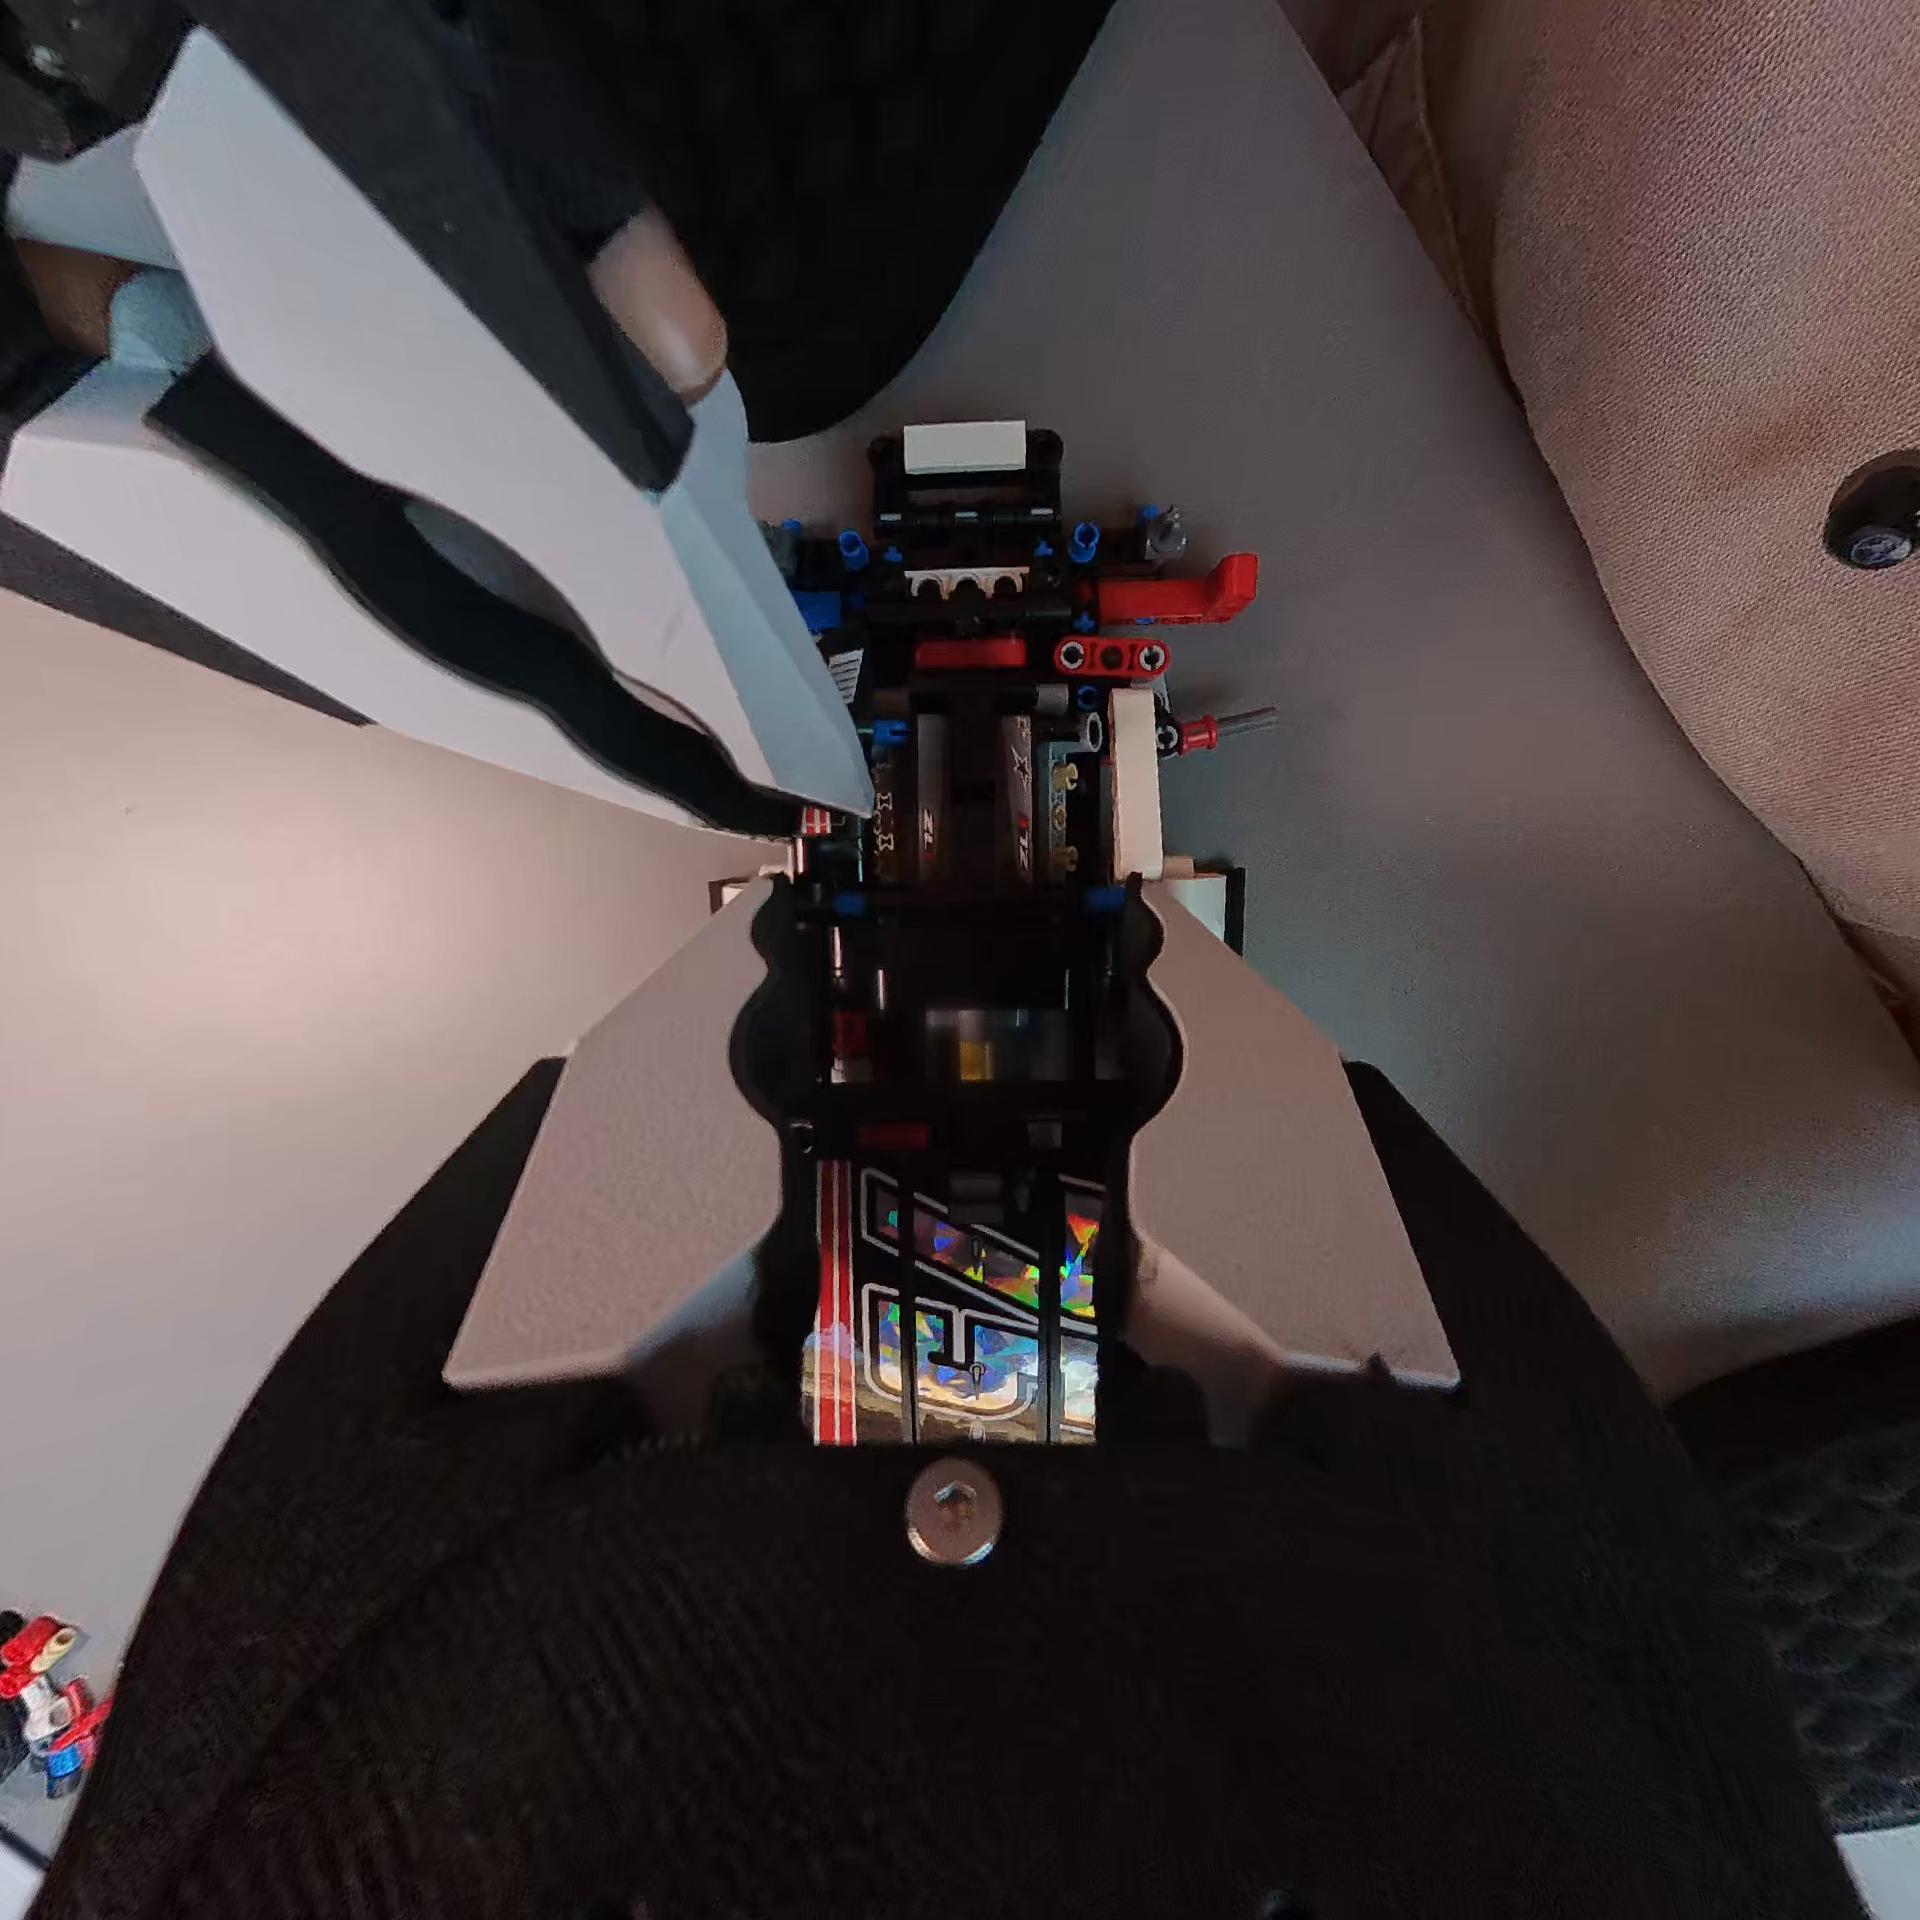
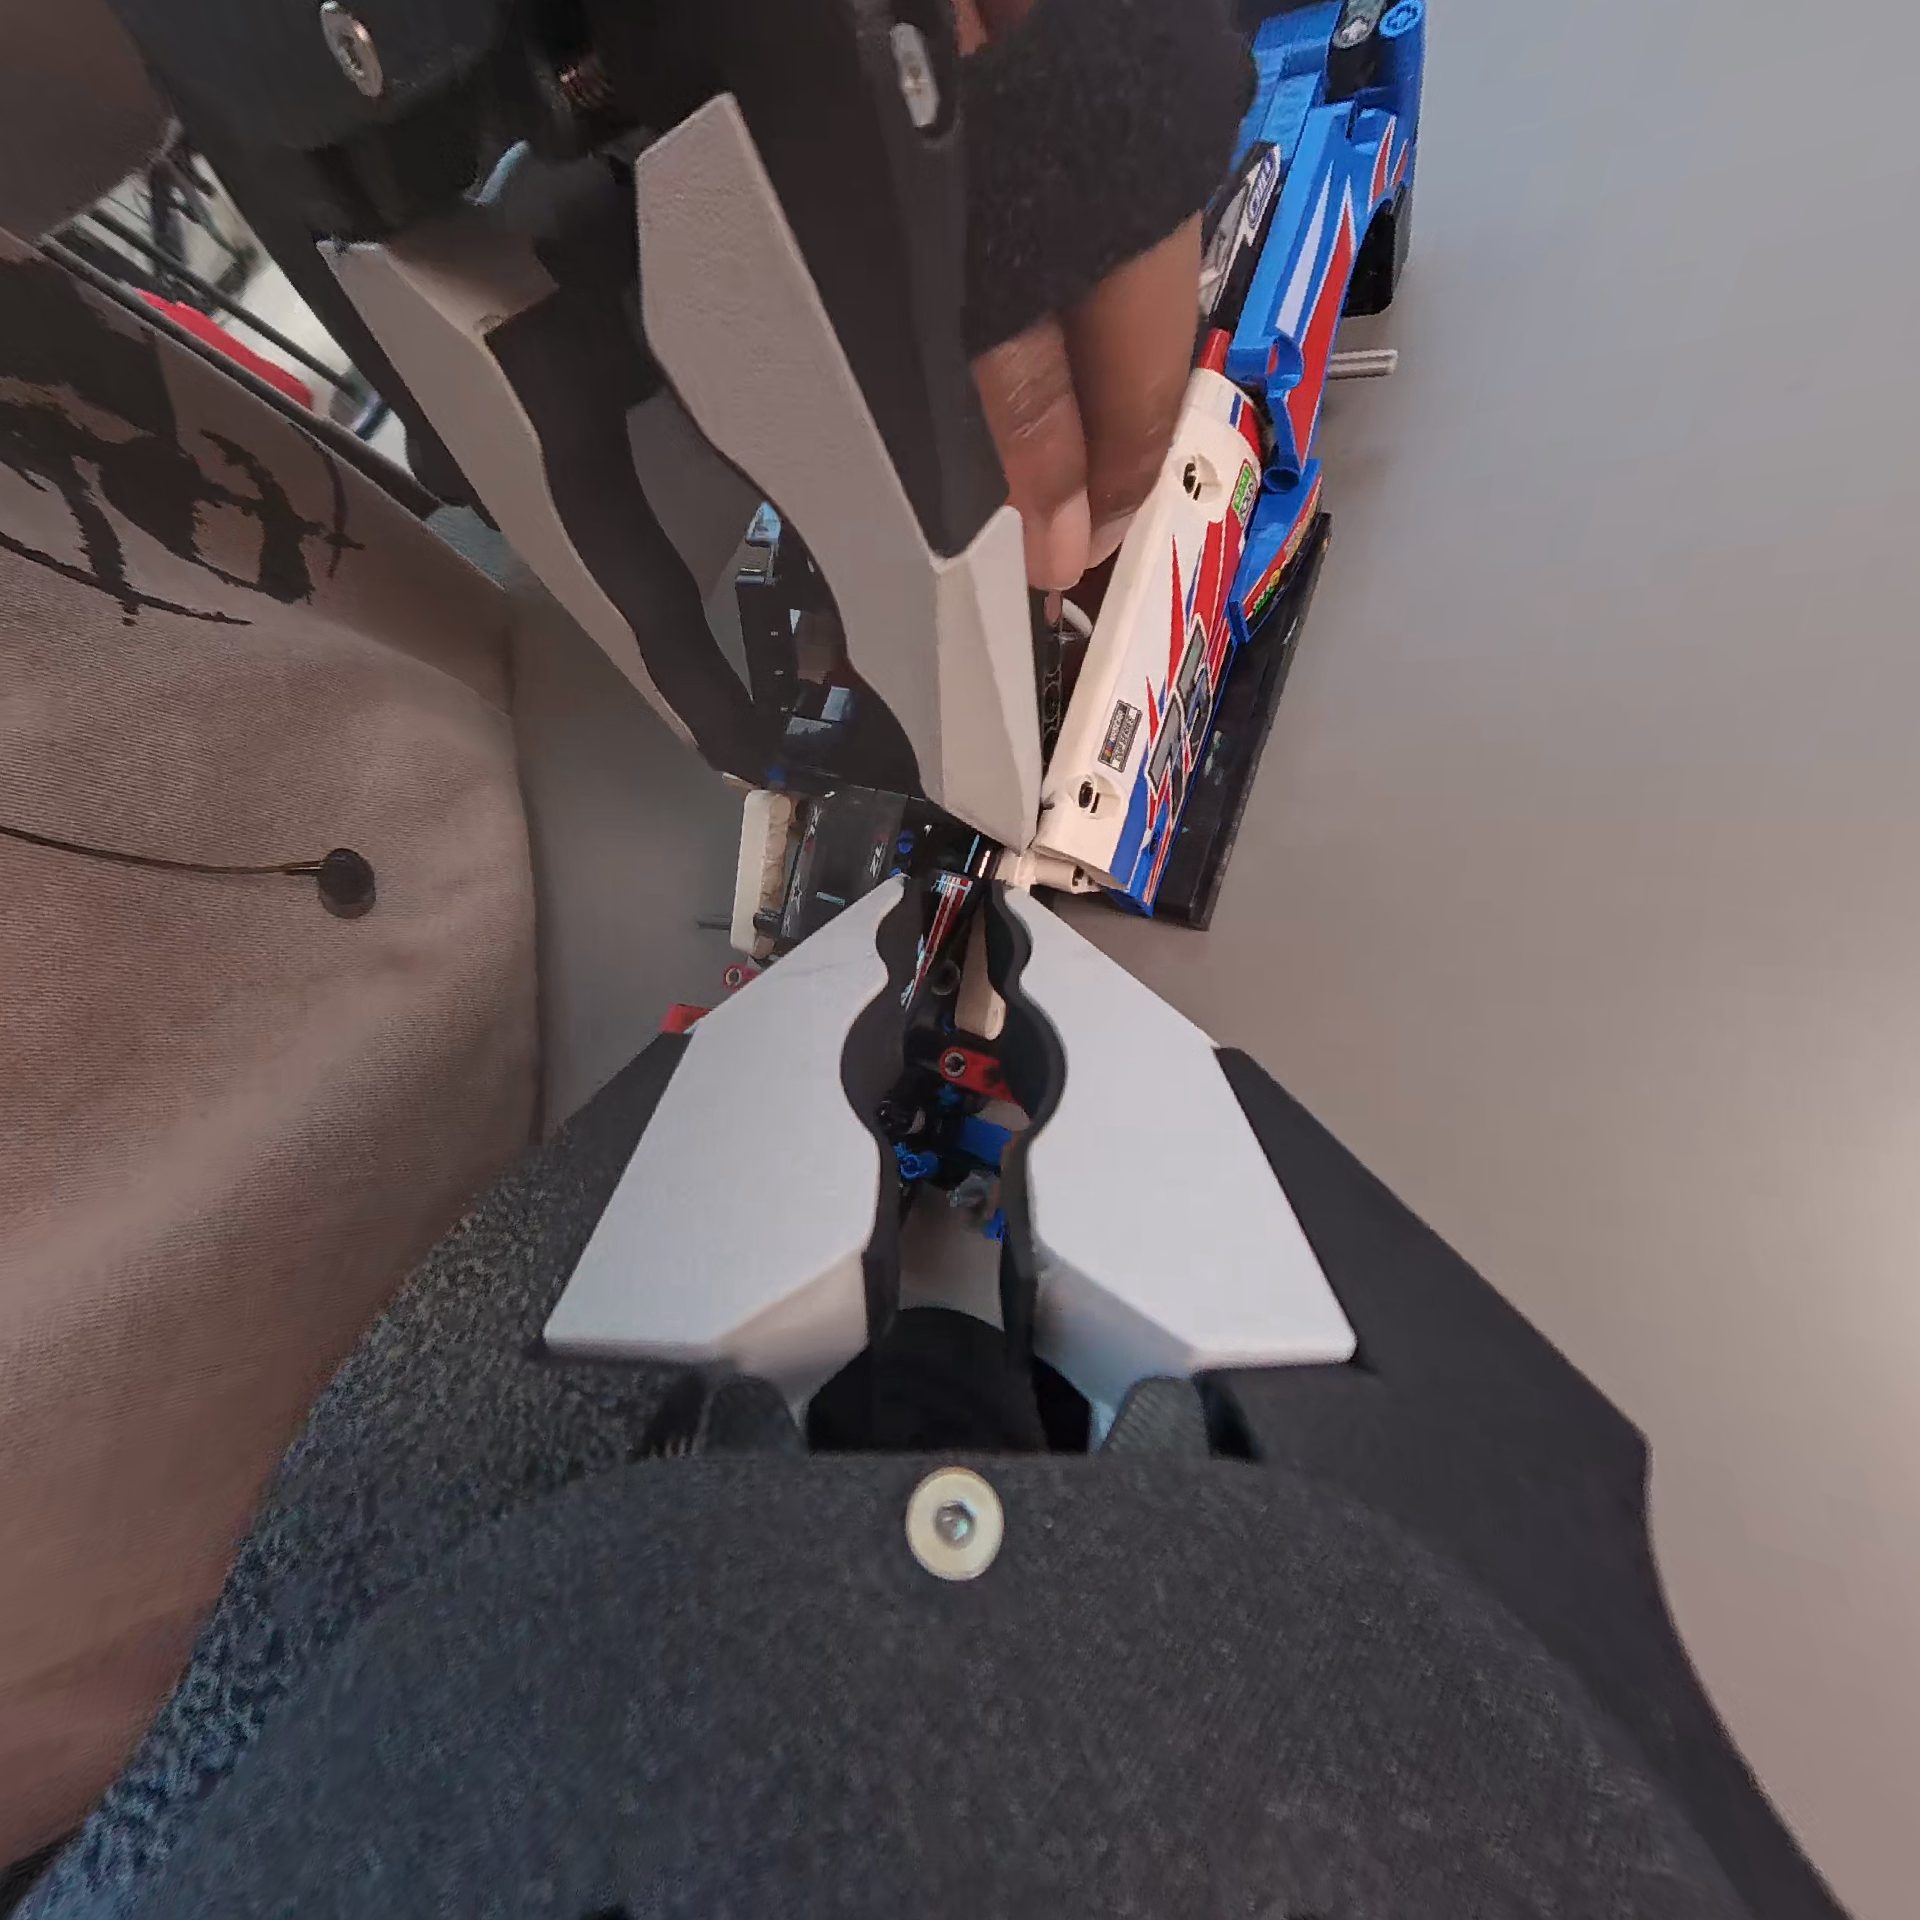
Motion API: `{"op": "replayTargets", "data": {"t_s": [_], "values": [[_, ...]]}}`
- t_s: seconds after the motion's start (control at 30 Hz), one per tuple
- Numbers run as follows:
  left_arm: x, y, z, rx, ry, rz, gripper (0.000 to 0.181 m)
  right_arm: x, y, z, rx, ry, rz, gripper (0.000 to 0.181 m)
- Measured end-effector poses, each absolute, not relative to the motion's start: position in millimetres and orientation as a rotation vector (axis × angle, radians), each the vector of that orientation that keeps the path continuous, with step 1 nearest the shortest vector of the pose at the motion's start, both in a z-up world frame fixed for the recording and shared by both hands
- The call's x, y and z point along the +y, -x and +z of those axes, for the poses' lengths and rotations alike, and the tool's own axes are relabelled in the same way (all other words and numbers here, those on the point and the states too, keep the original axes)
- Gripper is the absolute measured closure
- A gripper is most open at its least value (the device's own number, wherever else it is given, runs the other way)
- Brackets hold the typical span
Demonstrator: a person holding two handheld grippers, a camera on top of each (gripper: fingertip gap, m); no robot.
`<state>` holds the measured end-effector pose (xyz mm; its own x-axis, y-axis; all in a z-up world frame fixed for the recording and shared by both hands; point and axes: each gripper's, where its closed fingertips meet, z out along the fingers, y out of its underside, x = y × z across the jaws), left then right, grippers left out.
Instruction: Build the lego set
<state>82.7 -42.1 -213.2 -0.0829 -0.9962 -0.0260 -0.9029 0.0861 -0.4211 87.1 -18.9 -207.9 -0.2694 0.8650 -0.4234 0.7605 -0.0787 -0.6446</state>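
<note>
Right now both grippers work on one lego car chassis [image 1: 977, 748], a black frame studded with blue pins, red beams and white pieces, held up above a pale grey tabletop [image 1: 1403, 727]. No box, tray or bin shows in either view; the loose parts simply lie on the surface.

From the left wrist view, the left gripper [image 1: 951, 904] has its fingers [image 1: 644, 1174] clamped on either side of the chassis's near end, where a black panel with red stripes and a shiny holographic sticker [image 1: 977, 1299] sits between them. The right gripper [image 1: 831, 810] comes in from the upper left, its tips meeting the chassis's left edge.

From the right wrist view, the right gripper [image 2: 951, 894] has its fingers [image 2: 748, 1143] nearly closed, pinching a thin black edge of the chassis [image 2: 935, 1039] between the tips. The left gripper [image 2: 977, 800] reaches down from above, with a gloved hand [image 2: 1081, 343] behind it.

Just beside the chassis, a white, blue and red car body shell [image 2: 1226, 623] lies on the tabletop. A small cluster of red, white and blue pieces [image 1: 47, 1694] rests at the tabletop's far corner in the left view. A person's beige garment [image 2: 208, 779] with a dark button fills the side opposite the tabletop.
</note>
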Motion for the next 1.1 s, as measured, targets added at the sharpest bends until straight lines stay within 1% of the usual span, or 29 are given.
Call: {"op": "replayTargets", "data": {"t_s": [0.2,0.4,0.53,0.6,0.7,0.8,0.97,1.03,1.1], "values": [[-42,-82,-213,2.078,1.890,-0.449,0.120,-11,-85,-199,-1.994,1.609,0.973,0.164],[-43,-82,-213,2.075,1.890,-0.469,0.120,-17,-82,-205,-2.014,1.507,0.773,0.170],[-42,-83,-213,2.058,1.881,-0.474,0.120,-17,-83,-205,-1.992,1.538,0.822,0.170],[-42,-83,-213,2.052,1.876,-0.472,0.120,-16,-83,-205,-1.976,1.562,0.939,0.171],[-42,-83,-213,2.048,1.873,-0.465,0.120,-14,-82,-203,-1.902,1.636,1.185,0.178],[-43,-83,-213,2.056,1.871,-0.465,0.120,-14,-82,-203,-1.862,1.648,1.292,0.179],[-42,-82,-213,2.064,1.879,-0.468,0.120,-14,-89,-198,-1.893,1.594,1.195,0.171],[-43,-82,-213,2.072,1.880,-0.471,0.120,-17,-95,-200,-1.935,1.573,1.098,0.170],[-43,-82,-213,2.086,1.873,-0.475,0.120,-20,-98,-206,-1.968,1.553,1.008,0.174]]}}
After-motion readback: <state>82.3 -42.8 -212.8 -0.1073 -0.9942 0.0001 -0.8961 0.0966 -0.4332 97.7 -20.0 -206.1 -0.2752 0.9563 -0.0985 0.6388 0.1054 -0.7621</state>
